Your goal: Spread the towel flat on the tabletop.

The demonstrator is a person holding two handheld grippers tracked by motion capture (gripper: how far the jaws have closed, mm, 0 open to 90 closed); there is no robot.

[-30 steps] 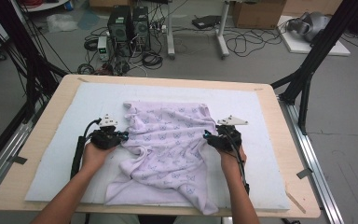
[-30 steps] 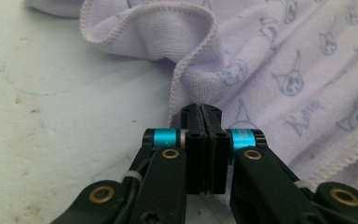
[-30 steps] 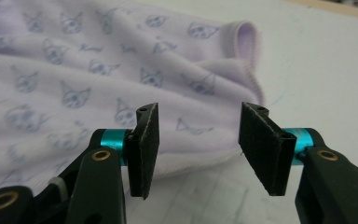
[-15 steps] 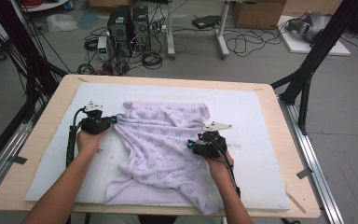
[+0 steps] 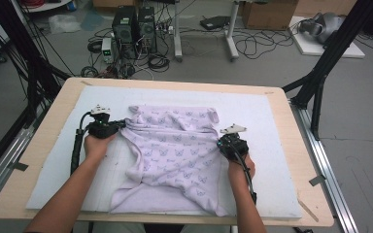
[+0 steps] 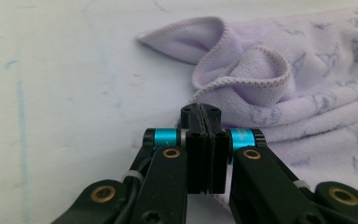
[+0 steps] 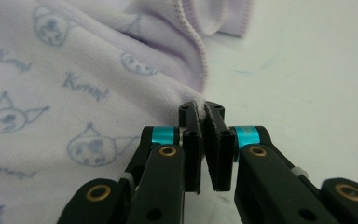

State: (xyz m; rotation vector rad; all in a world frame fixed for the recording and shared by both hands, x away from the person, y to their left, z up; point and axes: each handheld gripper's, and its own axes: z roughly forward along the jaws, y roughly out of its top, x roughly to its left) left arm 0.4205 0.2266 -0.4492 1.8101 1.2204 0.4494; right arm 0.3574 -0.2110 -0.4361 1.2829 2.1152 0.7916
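Both fingers pinching lilac towel [image 5: 175, 150] edges, bare mat [image 5: 267, 121] around

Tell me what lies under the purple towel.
Under the purple towel lies the white mat, itself on the wooden table. The cloth is bunched in folds, so anything beneath them is covered from sight.

Lilac printed cloth, rumpled on the worktop

The cloth [image 5: 175, 155] is pale lilac knit with small cartoon faces and script printed in grey-blue, its edges finished with a stitched hem. It lies spread but creased on the white pad, its far edge bunched into folds, the near part lying flatter, one corner curled over at the far right.
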